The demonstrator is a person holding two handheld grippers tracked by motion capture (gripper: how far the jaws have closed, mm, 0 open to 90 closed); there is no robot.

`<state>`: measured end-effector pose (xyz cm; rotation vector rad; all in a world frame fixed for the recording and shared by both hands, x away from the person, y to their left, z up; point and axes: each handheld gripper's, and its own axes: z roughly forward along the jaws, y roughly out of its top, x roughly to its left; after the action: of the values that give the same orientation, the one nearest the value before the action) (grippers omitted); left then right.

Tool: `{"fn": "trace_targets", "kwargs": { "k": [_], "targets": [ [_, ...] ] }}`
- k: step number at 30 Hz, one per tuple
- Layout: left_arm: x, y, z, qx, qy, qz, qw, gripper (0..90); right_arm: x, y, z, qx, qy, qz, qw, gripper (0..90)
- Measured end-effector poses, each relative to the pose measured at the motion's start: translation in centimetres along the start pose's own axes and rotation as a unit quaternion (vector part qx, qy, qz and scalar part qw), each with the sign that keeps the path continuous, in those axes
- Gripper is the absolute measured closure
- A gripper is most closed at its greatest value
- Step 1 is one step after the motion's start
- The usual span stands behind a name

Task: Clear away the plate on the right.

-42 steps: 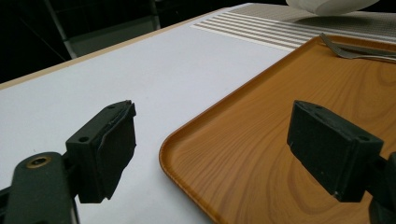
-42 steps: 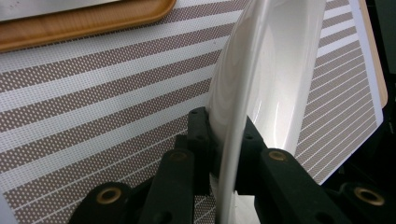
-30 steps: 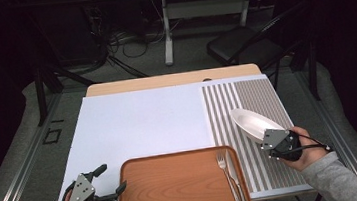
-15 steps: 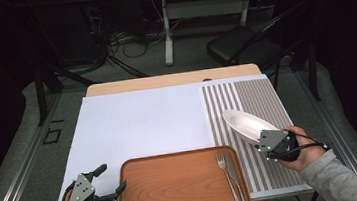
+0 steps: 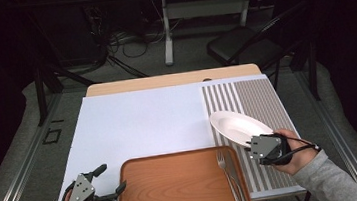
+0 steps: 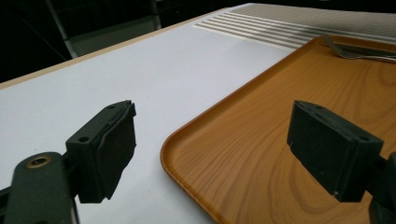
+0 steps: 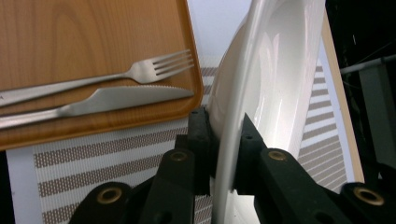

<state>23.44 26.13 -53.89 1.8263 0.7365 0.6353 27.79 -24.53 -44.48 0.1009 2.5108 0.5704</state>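
Observation:
A white plate (image 5: 237, 126) hangs tilted above the striped mat (image 5: 261, 97), and my right gripper (image 5: 259, 148) is shut on its near rim. In the right gripper view both pads clamp the rim of the plate (image 7: 275, 79), right gripper (image 7: 225, 154). A wooden tray (image 5: 175, 186) lies at the front centre with a fork (image 5: 227, 173) and a knife (image 7: 121, 100) along its right side. My left gripper (image 5: 110, 180) rests at the tray's left edge, open, with one jaw over the tray (image 6: 280, 116) and one over the white sheet; left gripper (image 6: 210, 144) holds nothing.
A white sheet (image 5: 138, 122) covers the left and middle of the table, with a bare wooden strip (image 5: 169, 80) at the far edge. Beyond the table stand a black chair (image 5: 246, 45), a white stand (image 5: 167, 36) and floor cables.
My right gripper has carried the plate a little leftward and up, toward the tray's right corner. The left gripper has stayed in place.

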Motion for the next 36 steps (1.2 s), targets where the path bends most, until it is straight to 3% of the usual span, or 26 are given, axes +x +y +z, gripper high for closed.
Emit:
{"fn": "trace_targets", "kwargs": {
  "k": [18, 28, 35, 36],
  "targets": [
    [0.0, 0.0, 0.0, -0.001, 0.0, 0.001, 1.0, 15.7, 1.3, 4.1, 1.3, -0.042, 0.016, -0.052, 0.9976, 81.0],
    [0.1, 0.0, -0.2, -0.003, 0.001, 0.001, 1.0, 15.7, 2.8, 8.0, 2.8, -0.067, 0.047, -0.097, 0.9919, 81.0],
    [0.1, 0.0, -0.2, -0.003, 0.001, 0.002, 1.0, 15.7, 4.1, 10.2, 3.4, -0.08, 0.068, -0.124, 0.9867, 81.0],
    [0.1, 0.0, -0.2, -0.003, 0.001, 0.001, 1.0, 15.7, 4.2, 10.5, 3.5, -0.086, 0.069, -0.133, 0.9849, 81.0]
  ]
}}
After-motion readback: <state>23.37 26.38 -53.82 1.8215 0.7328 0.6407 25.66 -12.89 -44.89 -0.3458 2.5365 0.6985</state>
